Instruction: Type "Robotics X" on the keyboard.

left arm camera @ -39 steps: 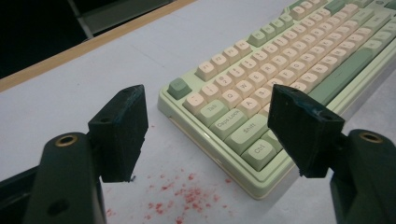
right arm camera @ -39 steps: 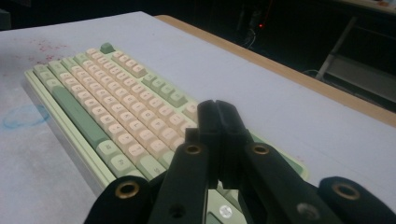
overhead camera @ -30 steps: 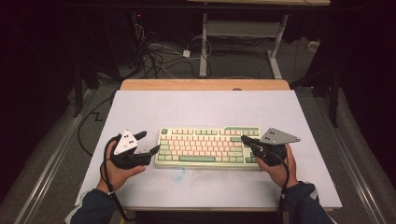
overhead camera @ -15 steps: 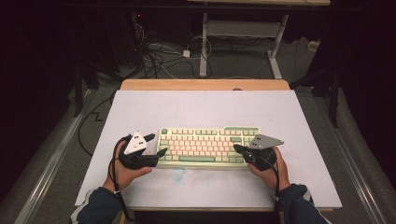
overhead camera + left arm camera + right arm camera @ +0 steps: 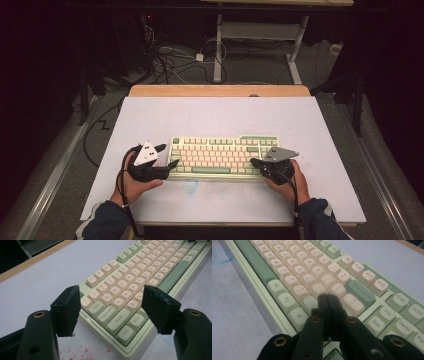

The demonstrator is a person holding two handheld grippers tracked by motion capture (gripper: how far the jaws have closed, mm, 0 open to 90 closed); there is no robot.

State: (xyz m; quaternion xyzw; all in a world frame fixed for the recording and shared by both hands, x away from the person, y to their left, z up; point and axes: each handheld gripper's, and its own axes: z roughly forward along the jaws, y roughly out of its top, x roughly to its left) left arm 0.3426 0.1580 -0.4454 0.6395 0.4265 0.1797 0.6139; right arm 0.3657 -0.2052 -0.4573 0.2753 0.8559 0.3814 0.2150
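Rectangular matte green-cream keyboard [image 5: 223, 156]; left gripper [image 5: 112, 307] fingers spread, right gripper [image 5: 328, 300] closed.

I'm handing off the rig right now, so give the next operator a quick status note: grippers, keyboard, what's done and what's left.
Left gripper: open, jaws straddling the keyboard's left end near Tab, Caps Lock, Shift and Ctrl, not closed on anything.
Right gripper: shut, empty, tips low over the keys at the right end, near Backspace; contact cannot be told.
Keyboard: flat on the white table cover, near the person's side, square to the edge.
Done: both grippers brought to the keyboard's ends.
Left: probably grip or nudge the keyboard; nothing held yet.
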